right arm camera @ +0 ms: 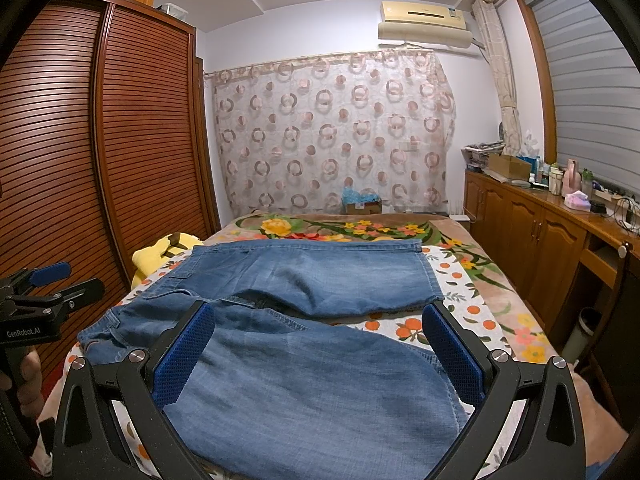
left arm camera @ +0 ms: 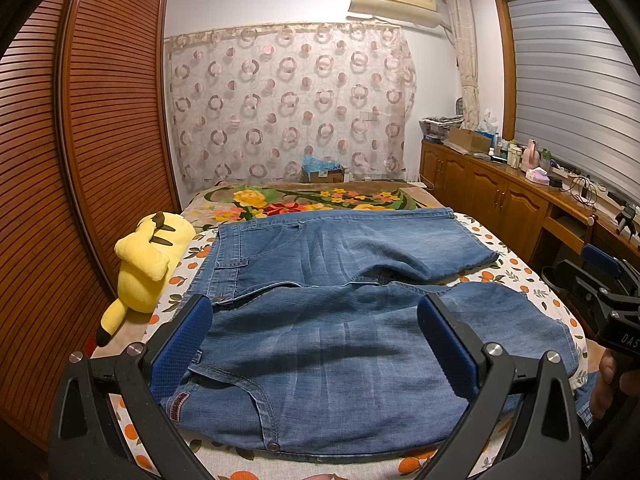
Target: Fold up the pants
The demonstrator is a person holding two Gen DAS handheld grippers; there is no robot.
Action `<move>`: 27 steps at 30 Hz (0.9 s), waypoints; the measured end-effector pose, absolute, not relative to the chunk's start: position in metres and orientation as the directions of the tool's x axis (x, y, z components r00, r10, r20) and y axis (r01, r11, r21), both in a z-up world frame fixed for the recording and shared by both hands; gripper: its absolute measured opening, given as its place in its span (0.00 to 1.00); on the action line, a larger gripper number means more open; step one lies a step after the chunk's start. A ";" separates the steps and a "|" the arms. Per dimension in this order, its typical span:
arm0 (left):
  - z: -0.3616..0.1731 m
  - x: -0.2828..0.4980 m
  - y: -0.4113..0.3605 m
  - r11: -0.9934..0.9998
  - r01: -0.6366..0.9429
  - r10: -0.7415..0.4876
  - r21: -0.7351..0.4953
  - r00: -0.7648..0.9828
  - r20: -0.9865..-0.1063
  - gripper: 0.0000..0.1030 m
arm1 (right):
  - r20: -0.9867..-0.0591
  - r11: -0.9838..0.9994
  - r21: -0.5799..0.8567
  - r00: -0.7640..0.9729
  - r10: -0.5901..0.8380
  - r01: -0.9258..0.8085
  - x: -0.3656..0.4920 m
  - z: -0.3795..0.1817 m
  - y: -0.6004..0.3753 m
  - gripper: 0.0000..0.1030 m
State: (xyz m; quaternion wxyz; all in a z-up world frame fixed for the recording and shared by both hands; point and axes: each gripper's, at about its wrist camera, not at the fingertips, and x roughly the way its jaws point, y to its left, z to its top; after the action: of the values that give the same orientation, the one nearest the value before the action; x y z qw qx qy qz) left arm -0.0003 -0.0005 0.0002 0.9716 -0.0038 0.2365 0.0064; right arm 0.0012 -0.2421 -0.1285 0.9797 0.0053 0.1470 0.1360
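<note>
Louvred wardrobe doors (left arm camera: pixel 100 128) line the left wall; a yellow plush toy (left arm camera: pixel 148 256) lies beside them on the bed (left arm camera: pixel 516 276). Blue denim pants (left arm camera: pixel 320 312) lie spread across the orange-print sheet. Left gripper (left arm camera: pixel 316 344) and right gripper (right arm camera: pixel 320 352) hover over them, jaws wide apart, holding nothing. Wooden cabinets (left arm camera: pixel 492 192) run along the right wall.

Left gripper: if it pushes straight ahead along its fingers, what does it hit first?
Most likely the jeans: the open left gripper already frames the near denim leg, which lies across its line. How far above the fabric it sits is unclear.
</note>
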 end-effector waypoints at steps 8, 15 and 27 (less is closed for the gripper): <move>0.000 0.000 -0.001 1.000 -0.014 0.011 -0.003 0.888 -0.459 1.00 | -0.286 0.963 0.050 0.920 0.268 -0.265 0.001 -0.128 -0.242 1.00; 0.000 0.000 -0.001 1.000 -0.014 0.011 -0.003 0.888 -0.459 1.00 | -0.287 0.963 0.051 0.920 0.267 -0.264 0.001 -0.128 -0.242 1.00; -0.003 0.003 0.002 1.000 -0.007 0.004 -0.004 0.883 -0.469 1.00 | -0.292 0.962 0.048 0.917 0.270 -0.268 0.002 -0.130 -0.241 1.00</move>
State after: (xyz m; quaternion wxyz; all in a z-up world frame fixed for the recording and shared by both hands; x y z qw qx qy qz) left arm 0.0026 0.0018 -0.0028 0.9703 -0.0027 0.2419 0.0027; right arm 0.0022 -0.2409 -0.1298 0.9791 0.0035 0.1499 0.1375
